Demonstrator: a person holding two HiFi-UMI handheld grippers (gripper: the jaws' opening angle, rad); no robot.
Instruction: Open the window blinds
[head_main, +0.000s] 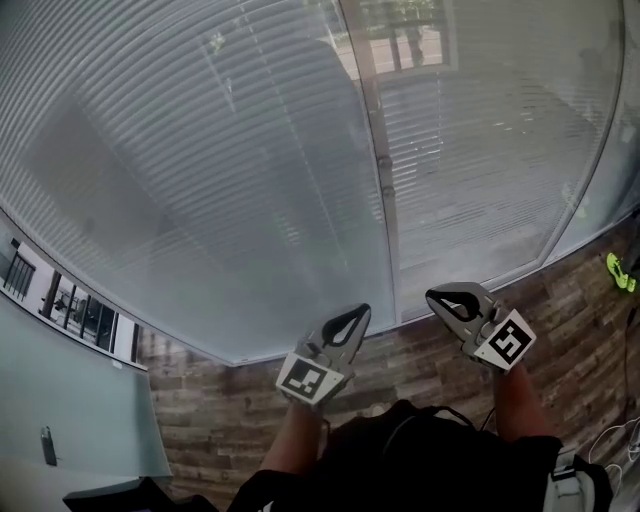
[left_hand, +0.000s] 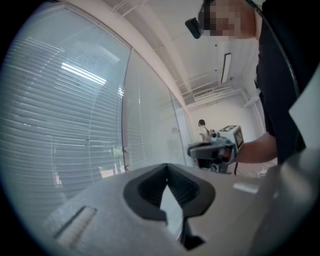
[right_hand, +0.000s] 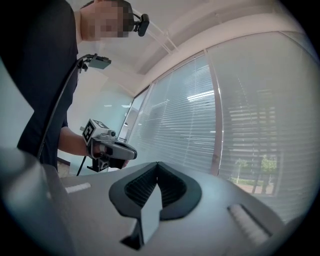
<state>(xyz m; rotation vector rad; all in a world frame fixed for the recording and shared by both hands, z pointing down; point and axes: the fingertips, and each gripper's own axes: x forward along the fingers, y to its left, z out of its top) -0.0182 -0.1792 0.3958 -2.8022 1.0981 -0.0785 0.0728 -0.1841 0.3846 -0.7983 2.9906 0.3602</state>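
Closed white slatted blinds (head_main: 200, 180) cover the wide window ahead, with a second panel (head_main: 490, 140) to the right of a grey upright frame post (head_main: 385, 200). My left gripper (head_main: 362, 311) is held low in front of the blinds, near the post's foot, jaws shut and empty. My right gripper (head_main: 432, 296) hovers just to its right, also shut on nothing. Neither touches the slats. In the left gripper view its jaws (left_hand: 166, 166) meet at the tips, with the blinds (left_hand: 60, 115) to the left. The right gripper view shows tips closed (right_hand: 157, 163) and blinds (right_hand: 185, 130) beyond.
Wood-look floor (head_main: 420, 360) runs below the window. A green object (head_main: 620, 272) lies at the right by the window's base, white cables (head_main: 612, 438) at the lower right. A pale wall panel (head_main: 70, 400) stands at the lower left.
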